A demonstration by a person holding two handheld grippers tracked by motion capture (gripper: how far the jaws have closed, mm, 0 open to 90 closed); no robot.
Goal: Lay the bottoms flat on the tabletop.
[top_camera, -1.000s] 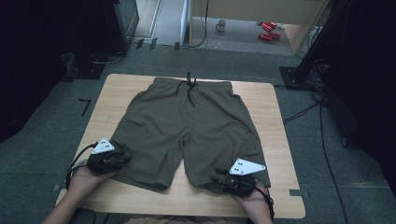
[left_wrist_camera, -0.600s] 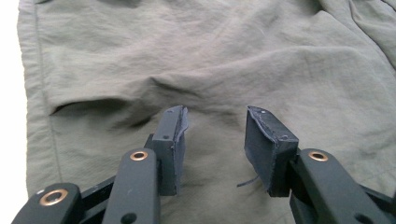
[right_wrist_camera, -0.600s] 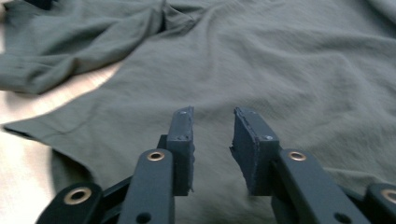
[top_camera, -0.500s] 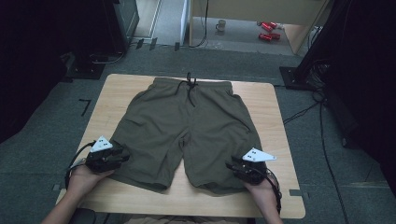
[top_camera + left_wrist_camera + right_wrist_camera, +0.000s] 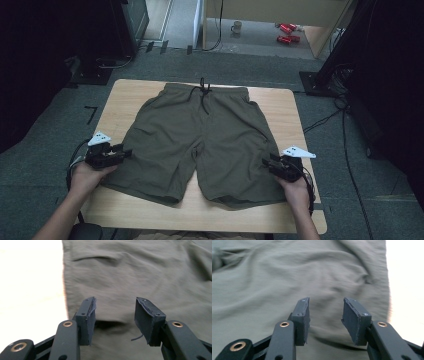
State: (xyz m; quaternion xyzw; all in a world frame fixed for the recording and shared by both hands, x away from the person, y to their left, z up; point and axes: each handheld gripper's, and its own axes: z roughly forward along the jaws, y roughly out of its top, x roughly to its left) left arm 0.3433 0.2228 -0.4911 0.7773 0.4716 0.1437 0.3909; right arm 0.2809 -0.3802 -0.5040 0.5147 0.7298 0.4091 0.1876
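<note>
Lying flat at frame centre on the table point(image 5: 150, 95), the olive shorts point(image 5: 210, 140) await grasping; left gripper point(image 5: 122, 152) and right gripper point(image 5: 267, 165) both gape at outer leg edges. Pinch both hems evenly.

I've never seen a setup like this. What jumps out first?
A pair of olive shorts lies spread flat on a wooden table, waistband away from the person. At each outer leg edge a hand holds a black tool, the left tool and the right tool, both with jaws open.
</note>
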